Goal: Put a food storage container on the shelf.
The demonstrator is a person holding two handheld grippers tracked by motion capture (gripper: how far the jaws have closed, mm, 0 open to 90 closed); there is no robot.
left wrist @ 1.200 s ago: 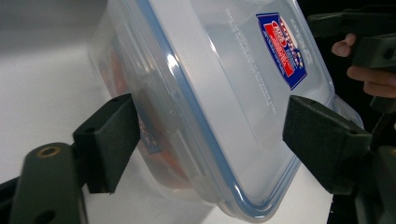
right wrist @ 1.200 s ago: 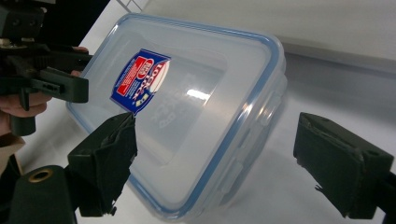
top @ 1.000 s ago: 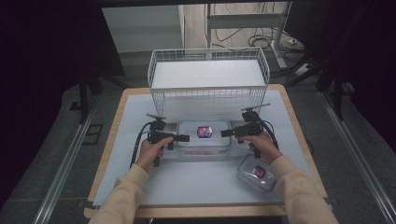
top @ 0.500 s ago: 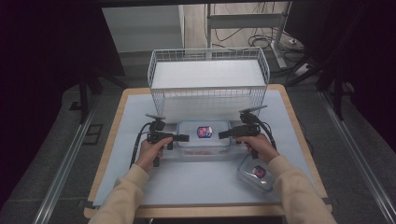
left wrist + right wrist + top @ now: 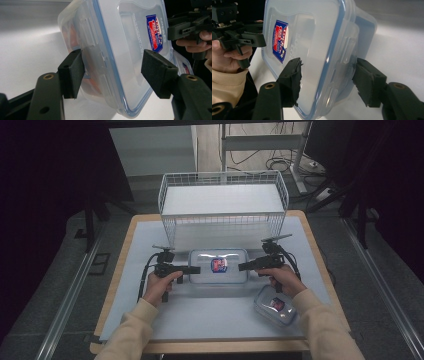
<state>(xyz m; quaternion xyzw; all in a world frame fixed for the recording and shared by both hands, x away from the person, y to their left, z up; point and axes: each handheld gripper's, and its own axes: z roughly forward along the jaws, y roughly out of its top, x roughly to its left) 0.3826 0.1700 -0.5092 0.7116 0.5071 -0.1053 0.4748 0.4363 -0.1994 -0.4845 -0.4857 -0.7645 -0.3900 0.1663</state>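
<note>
Pale blue tabletop [image 5: 150,250], high view: clear rectangular plastic box with blue-rimmed lid [image 5: 218,266] lies long axis 9–3 between left gripper [image 5: 194,269] and right gripper [image 5: 243,266], white wire basket [image 5: 223,210] at 12.

Left gripper view: jaws just been closing round box's end latch [image 5: 90,37], not pinching yet; sth orange inside, prob.

Right gripper view: same, closing, lid flap [image 5: 348,47] between pads, gap left.

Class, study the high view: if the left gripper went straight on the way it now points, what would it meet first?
The left gripper points at the large lidded container; its jaws, just closing, already straddle that container's end, so it would probably meet that first.
</note>
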